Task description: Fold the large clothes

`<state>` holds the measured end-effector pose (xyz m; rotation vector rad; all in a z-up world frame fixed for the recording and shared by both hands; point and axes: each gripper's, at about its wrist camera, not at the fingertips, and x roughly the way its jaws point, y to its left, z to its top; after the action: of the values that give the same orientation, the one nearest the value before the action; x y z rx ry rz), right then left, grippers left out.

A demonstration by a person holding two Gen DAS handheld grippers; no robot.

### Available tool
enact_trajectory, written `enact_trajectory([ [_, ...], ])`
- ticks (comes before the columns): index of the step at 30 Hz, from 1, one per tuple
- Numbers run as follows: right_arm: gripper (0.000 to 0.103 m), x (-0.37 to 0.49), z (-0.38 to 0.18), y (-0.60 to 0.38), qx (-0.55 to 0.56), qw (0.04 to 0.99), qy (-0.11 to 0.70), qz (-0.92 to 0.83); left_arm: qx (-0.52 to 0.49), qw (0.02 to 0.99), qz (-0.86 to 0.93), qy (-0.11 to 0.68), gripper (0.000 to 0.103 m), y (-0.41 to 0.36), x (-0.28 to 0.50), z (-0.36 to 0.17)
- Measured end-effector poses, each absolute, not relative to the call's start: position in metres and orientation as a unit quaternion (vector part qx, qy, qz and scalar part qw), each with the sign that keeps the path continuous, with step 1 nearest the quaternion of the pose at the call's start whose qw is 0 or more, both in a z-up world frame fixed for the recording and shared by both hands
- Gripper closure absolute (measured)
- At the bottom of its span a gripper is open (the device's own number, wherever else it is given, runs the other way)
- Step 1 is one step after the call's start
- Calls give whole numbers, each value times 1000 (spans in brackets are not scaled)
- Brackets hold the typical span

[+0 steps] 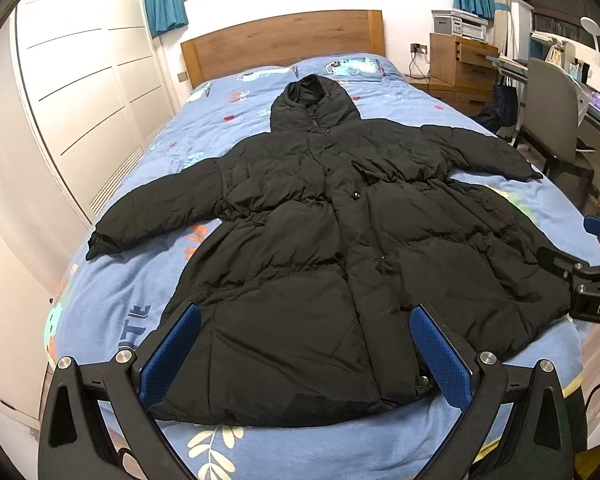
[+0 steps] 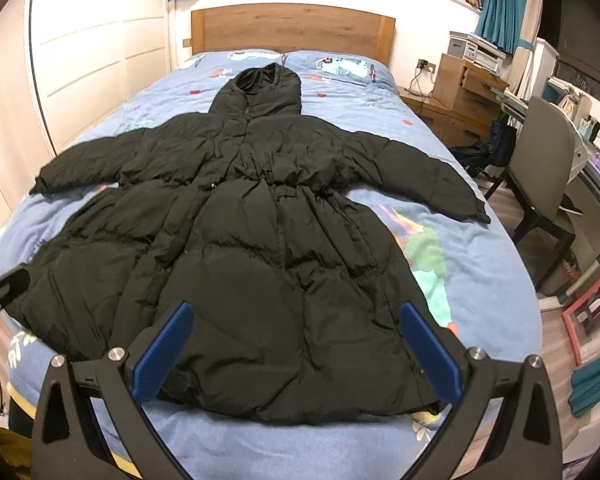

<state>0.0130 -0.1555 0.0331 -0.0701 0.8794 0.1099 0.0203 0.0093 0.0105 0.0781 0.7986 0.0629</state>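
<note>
A large black hooded puffer coat (image 1: 312, 248) lies flat and face up on the bed, sleeves spread out to both sides, hood toward the headboard. It also shows in the right wrist view (image 2: 236, 248). My left gripper (image 1: 306, 316) is open and empty, hovering over the left part of the coat's hem. My right gripper (image 2: 296, 312) is open and empty, above the right part of the hem. The right gripper's body shows at the right edge of the left wrist view (image 1: 580, 280).
The bed has a blue patterned cover (image 1: 112, 300) and a wooden headboard (image 1: 280, 40). White wardrobe doors (image 1: 80, 80) stand to the left. A wooden nightstand (image 2: 460, 92), a grey chair (image 2: 548, 160) and a desk (image 2: 596, 176) stand to the right.
</note>
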Motion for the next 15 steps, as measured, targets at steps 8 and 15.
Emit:
enact_trajectory([
  [8, 0, 27, 45, -160, -28, 913, 403, 63, 33, 917, 34, 396, 1, 18, 37, 21],
  [15, 0, 56, 64, -168, -36, 924, 379, 49, 60, 923, 51, 377, 1, 22, 66, 44],
])
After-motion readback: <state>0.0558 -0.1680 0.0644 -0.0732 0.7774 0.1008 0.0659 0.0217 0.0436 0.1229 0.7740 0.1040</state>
